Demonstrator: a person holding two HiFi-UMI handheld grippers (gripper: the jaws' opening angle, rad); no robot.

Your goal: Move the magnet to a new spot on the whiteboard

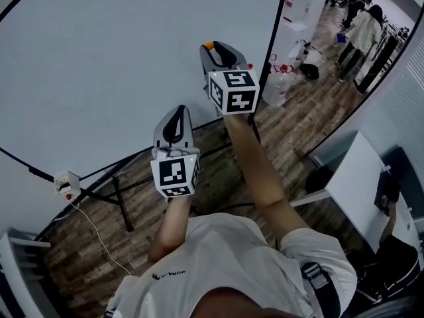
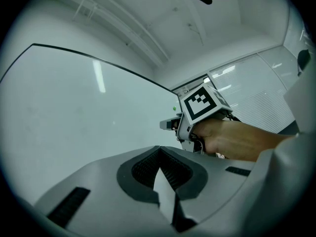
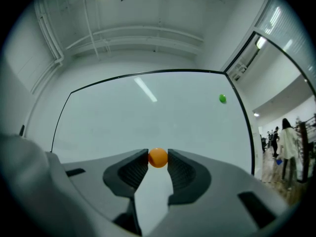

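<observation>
Right gripper view: the small round orange magnet [image 3: 158, 157] is clamped between the jaw tips of your right gripper [image 3: 158, 162], in front of the large white whiteboard [image 3: 148, 117].

You seem to be in the carrying step. The magnet is held before the lower middle of the board, and I cannot tell whether it touches the surface. A small green magnet [image 3: 222, 98] sits well apart, near the upper right edge. Your left gripper [image 2: 159, 151] is clenched on nothing. Next, I judge, you should choose a bare place and bring the magnet flat onto the board until it sticks. Then spread the jaws and draw straight back, so it does not slide.
</observation>
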